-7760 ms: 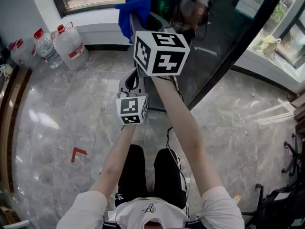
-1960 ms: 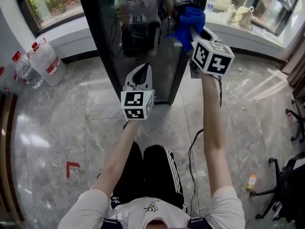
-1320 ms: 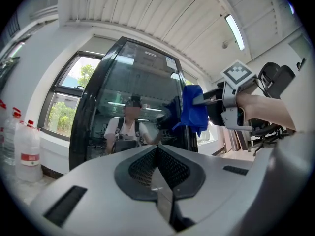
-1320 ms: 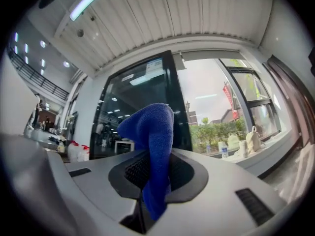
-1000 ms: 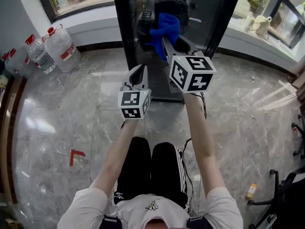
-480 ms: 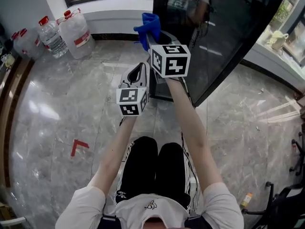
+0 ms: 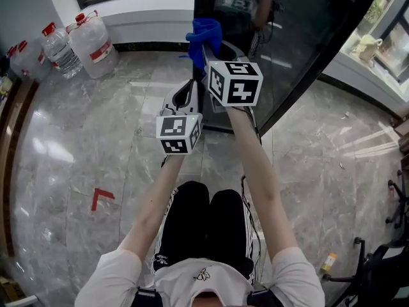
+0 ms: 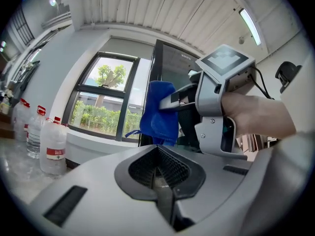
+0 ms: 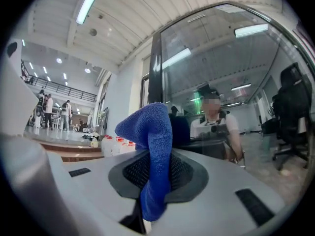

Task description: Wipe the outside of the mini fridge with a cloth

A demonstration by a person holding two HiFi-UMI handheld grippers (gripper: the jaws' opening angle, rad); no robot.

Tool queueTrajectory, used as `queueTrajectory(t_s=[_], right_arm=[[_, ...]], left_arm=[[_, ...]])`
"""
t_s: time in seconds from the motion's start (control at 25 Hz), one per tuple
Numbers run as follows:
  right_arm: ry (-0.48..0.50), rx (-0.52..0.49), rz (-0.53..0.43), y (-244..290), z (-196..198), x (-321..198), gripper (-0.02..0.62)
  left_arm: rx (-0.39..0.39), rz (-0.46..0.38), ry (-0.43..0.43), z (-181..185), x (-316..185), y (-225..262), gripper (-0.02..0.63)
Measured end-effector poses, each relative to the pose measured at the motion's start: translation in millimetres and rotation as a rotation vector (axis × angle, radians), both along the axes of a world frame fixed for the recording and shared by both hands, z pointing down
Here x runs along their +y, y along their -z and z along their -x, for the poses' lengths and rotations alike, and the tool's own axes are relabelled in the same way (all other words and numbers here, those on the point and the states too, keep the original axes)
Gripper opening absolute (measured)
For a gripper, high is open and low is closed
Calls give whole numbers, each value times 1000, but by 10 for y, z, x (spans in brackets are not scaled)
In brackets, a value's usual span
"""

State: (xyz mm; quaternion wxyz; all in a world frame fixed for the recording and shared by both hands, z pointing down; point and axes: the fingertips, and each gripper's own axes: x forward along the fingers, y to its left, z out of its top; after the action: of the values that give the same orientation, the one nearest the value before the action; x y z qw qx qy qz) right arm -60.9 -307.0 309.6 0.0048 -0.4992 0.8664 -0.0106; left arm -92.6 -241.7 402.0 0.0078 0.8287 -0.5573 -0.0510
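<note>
Mini fridge (image 7: 300, 37): black, glass-fronted, upper right of head view, standing on marble floor (image 7: 77, 152). Cloth (image 7: 204, 34): blue, upper centre at the fridge's left edge, contact unclear; grasped by right gripper (image 7: 208, 51) fingers. Left gripper (image 7: 189, 88): fingers clenched together, empty, just below. Water bottles (image 7: 89, 40): upper left.

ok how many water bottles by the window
3: a big jug, a smaller bottle left of it, a third bottle at the frame's left edge; more may be cut off.
</note>
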Motion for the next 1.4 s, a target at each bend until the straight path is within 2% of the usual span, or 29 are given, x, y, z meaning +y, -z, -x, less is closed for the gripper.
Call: queueTrajectory(t_s=[0.36, 0.88, 1.16, 1.4], right_arm=[[-95, 1, -6, -72, -779, 87, 81], [-307, -38, 6, -163, -2301, 319, 81], [-390, -74, 22, -232, -2924, 395, 81], [-401, -85, 33, -261, -3192, 458, 81]], left_arm=[[3, -3, -27, -284, 19, 5, 3], [-2, 5, -112, -1047, 106, -57, 3], [8, 7, -133, -1273, 118, -87, 3], [19, 28, -160, -1437, 138, -159, 3]])
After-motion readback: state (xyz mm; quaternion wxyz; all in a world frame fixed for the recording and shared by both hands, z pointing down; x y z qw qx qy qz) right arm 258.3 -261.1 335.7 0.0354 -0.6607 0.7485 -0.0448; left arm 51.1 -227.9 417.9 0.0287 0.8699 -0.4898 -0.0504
